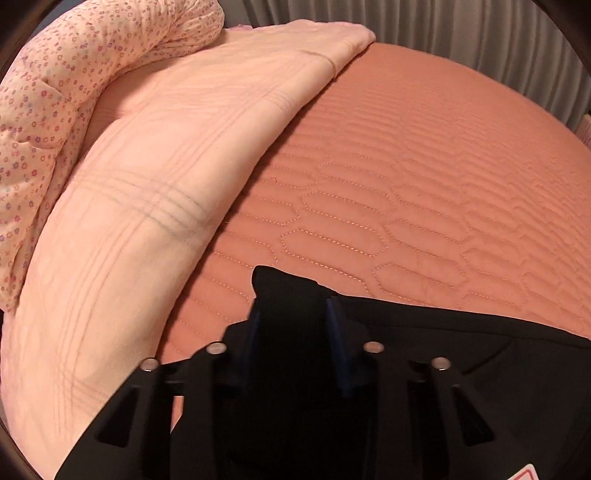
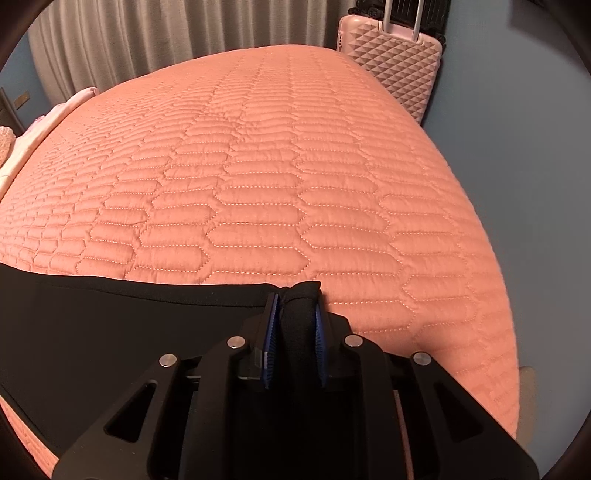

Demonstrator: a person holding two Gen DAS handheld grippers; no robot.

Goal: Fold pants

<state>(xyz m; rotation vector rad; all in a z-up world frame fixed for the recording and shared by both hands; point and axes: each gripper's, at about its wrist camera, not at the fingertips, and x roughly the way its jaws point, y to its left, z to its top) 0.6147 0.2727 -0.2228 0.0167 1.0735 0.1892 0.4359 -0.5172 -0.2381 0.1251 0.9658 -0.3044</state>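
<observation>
**Pants gripped at both ends over the bed**

Left wrist view: the left gripper (image 1: pixel 293 314) is seen clenched on a bunched corner of the black pants (image 1: pixel 461 332); dark cloth fills the gap between the blue pads (image 1: pixel 334 321) and pokes out past the tips; from there the straight edge of the pants is drawn off to the right across the orange quilt (image 1: pixel 406 166); whether the cloth is lifted or lying on the quilt cannot be told; a pale pink blanket (image 1: pixel 147 184) is laid along the quilt's left side, with a floral duvet (image 1: pixel 55 92) heaped beyond it; grey curtains (image 1: pixel 461 29) are hung behind.

Right wrist view: the right gripper (image 2: pixel 295 306) is closed on a rolled fold of the pants (image 2: pixel 110 314), which is pinched between the pads (image 2: pixel 271 332); the cloth is stretched away to the left, its top edge held taut and straight above the near part of the quilt (image 2: pixel 295 166); a pink suitcase (image 2: pixel 399 62) is stood at the far right corner of the bed; curtains (image 2: pixel 147 37) are seen at the back.
</observation>
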